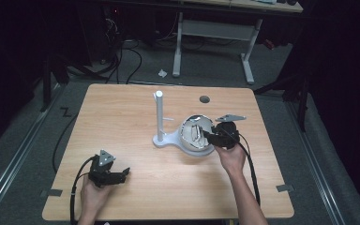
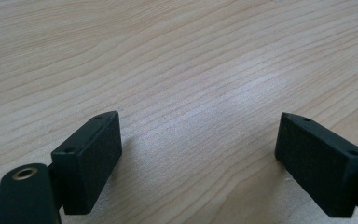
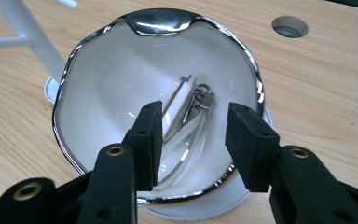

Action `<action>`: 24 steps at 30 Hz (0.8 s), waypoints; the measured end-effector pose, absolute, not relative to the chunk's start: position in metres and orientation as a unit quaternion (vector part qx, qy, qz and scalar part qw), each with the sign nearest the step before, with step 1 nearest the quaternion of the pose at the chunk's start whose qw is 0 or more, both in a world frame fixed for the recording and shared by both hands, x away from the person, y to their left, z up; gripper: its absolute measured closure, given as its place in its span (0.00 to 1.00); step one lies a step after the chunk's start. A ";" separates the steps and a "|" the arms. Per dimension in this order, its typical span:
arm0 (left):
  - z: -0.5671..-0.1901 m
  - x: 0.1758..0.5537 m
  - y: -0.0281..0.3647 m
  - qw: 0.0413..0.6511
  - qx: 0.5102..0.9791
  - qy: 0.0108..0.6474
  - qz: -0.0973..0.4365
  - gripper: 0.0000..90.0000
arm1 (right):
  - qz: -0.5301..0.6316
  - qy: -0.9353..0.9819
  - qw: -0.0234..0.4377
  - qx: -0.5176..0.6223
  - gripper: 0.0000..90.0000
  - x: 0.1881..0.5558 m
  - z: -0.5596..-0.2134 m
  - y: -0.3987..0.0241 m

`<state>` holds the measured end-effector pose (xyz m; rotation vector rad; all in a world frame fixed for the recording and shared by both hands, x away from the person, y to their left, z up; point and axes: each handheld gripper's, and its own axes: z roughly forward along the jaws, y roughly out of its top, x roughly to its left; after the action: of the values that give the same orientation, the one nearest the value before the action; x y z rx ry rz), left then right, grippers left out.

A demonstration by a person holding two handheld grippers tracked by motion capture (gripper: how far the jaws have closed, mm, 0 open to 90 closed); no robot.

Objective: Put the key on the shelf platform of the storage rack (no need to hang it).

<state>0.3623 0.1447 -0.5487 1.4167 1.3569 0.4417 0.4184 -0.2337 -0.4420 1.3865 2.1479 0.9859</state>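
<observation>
Wooden table (image 1: 122, 117): a white stand (image 1: 160, 117) with an upright post sits centre, and a chrome-rimmed white bowl (image 1: 187, 140) rests on its base, just right of the post.

Bowl contents: a small key-ring bundle (image 3: 191, 105), with a white flat tag, a metal clasp and thin loops, lies at the bottom. Its long axis runs from the near-left of the bowl floor to the far-right, as the right gripper view has it.

Right gripper (image 1: 215, 136): poised at the bowl's right rim, pointing left into it. Jaws part-open, a moderate gap, nothing pinched; the bundle lies just beyond and below the tips, framed between them. Judgement: the coming move turns on this alignment, a short dip forward and down with the jaws straddling the tag across its narrow side.

Left gripper (image 1: 117, 177): at the near-left of the table, well apart from the bowl, jaws wide and empty over bare wood (image 2: 182, 70). The right hand is plainly the nearer.

Views compared: the high view gives the layout and both hands but leaves the bowl's contents indistinct; the right gripper view resolves the bundle and its lie.
</observation>
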 end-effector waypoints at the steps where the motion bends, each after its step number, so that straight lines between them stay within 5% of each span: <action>1: -0.549 0.362 0.145 0.536 0.595 0.570 0.185 0.17 | 0.355 0.767 0.200 0.496 0.63 0.417 -0.442 -0.236; 24: -0.549 0.362 0.145 0.536 0.594 0.570 0.185 0.17 | 0.395 0.734 0.209 0.511 0.63 0.377 -0.428 -0.271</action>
<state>0.3623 0.1445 -0.5487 1.4151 1.3583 0.4411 0.3772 -0.2714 -0.4281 1.4211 2.0426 1.0979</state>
